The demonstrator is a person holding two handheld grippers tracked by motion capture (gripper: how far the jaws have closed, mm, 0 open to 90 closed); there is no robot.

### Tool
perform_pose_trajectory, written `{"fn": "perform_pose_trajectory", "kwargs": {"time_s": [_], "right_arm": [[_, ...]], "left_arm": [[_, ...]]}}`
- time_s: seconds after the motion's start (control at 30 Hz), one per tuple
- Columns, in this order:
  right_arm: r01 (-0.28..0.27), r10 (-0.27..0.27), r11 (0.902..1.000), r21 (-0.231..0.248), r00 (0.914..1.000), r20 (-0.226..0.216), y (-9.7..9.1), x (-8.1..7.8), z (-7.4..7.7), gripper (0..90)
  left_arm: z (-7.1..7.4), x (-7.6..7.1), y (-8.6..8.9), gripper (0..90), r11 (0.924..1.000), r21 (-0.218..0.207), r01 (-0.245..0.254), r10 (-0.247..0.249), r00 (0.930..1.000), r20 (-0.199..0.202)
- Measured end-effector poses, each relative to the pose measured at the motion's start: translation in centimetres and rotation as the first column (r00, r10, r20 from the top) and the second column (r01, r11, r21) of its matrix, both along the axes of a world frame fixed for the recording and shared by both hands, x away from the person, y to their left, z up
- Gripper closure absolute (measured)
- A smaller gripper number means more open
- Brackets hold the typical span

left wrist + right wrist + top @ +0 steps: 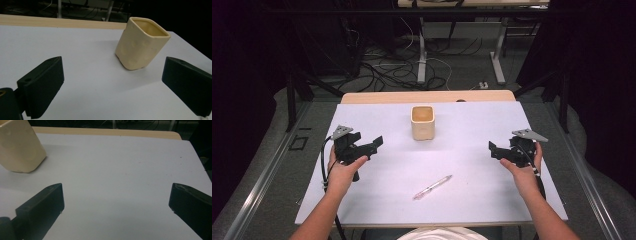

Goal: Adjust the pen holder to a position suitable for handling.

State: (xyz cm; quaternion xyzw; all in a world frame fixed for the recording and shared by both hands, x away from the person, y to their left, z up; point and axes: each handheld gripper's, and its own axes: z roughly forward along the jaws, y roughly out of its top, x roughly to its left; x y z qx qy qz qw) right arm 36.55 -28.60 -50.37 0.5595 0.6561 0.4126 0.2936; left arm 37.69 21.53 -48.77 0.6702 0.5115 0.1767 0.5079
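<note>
Two grippers hang over the white table (362, 200) with jaws spread wide and empty, the left gripper (374, 145) and the right gripper (493, 149) flanking a cream, square-sided cup (422, 122) that stands upright at the middle back. Nothing looks gripped yet, so this seems the approach; the next move likely calls for lowering onto the pen (432, 187). It lies slim, pinkish and translucent near the front edge, well apart from both.

Dim room, evenly lit table (377, 200) — soft shadows, slight blur
</note>
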Motion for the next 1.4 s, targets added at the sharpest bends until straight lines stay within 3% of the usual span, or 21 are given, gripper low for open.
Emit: {"fn": "perform_pose_trajectory", "kwargs": {"time_s": [0.37,0.4,0.43,0.9,1.0,1.13,1.17,1.2,1.4], "right_arm": [[0.032,-0.032,0.999,-0.03,0.9993,0.02,-0.2,0.0,0.2,0.0],[0.024,-0.024,0.9989,-0.039,0.9997,0.004,-0.4,-0.1,0.3,0.0],[0.031,-0.03,0.9987,-0.041,0.9994,0.02,-0.4,0.0,0.3,0.0],[0.023,-0.023,0.9992,-0.034,0.9997,0.008,-0.2,0.2,-0.1,0.0],[0.027,-0.027,0.9991,-0.032,0.9995,0.014,-0.2,0.2,-0.2,0.0],[0.022,-0.022,0.9993,-0.03,0.9997,0.008,-0.2,0.2,-0.1,0.1],[0.017,-0.017,0.9992,-0.037,0.9998,-0.01,-0.3,0.1,0.0,0.2],[0.018,-0.018,0.9994,-0.029,0.9998,0.011,-0.3,0.3,-0.2,0.3],[0.014,-0.014,0.9995,-0.027,0.9999,0.007,-0.2,0.3,-0.3,0.6]], "left_arm": [[2.0,1.2,-1.8,12.4,0.9999,0.014,0.0,0.0,1.0,0.008],[2.1,1.3,-1.9,13.2,0.9999,0.017,-0.004,0.004,0.9999,0.01],[2.3,1.4,-2.0,14.3,0.9998,0.021,-0.005,0.004,0.9999,0.012],[4.1,2.9,-3.9,20.2,0.9994,0.034,0.006,-0.007,0.9995,0.029],[4.3,3.2,-4.0,21.6,0.9995,0.031,0.005,-0.005,0.9997,0.024],[4.9,3.8,-4.3,31.3,0.999,0.044,0.002,-0.002,1.0,0.002],[5.0,4.0,-4.4,31.8,0.9988,0.048,0.002,-0.002,1.0,-0.001],[5.2,4.3,-4.6,32.1,0.9985,0.055,0.0,0.0,1.0,-0.001],[5.5,5.1,-5.3,32.9,0.9984,0.055,0.011,-0.012,0.9999,0.005]]}}
